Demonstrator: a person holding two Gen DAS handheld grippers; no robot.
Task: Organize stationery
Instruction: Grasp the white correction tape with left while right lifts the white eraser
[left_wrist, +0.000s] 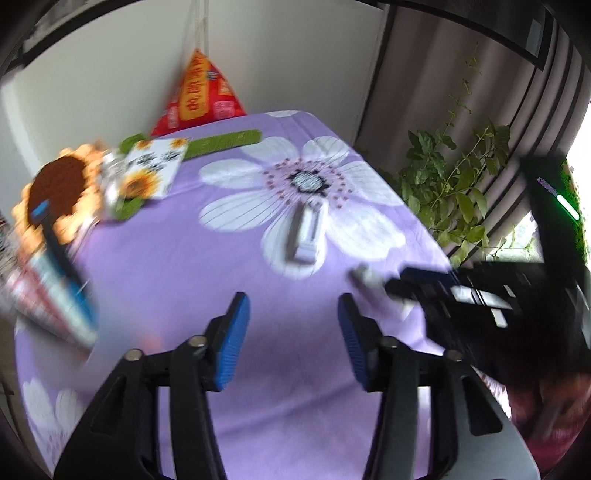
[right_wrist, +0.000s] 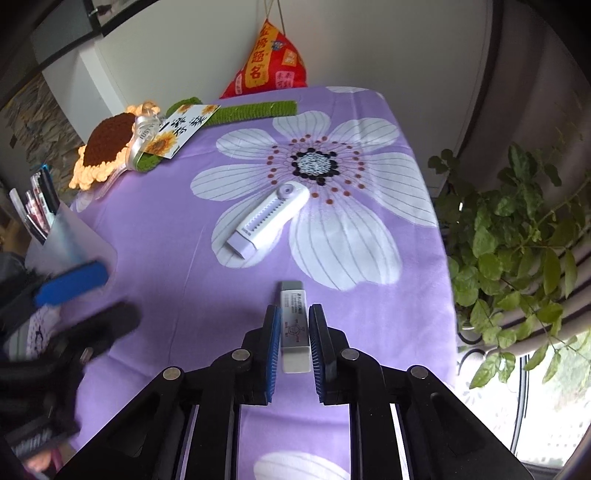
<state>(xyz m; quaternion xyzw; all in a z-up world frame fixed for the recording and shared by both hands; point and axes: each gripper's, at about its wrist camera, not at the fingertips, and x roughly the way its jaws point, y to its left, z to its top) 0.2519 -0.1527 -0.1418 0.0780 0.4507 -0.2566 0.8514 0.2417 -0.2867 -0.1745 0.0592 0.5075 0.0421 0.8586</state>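
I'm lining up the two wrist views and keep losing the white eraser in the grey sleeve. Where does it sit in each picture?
Left wrist view: the eraser is blurred, right of centre, held at the tip of the right gripper that reaches in from the right.
Right wrist view: lower centre, clamped between the right gripper's blue pads.
Shared landmark: the lilac correction-tape case on the big white flower, just beyond the eraser.

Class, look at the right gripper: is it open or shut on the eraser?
Shut on it. The right gripper has both blue pads against the eraser's long sides, with no visible gap.
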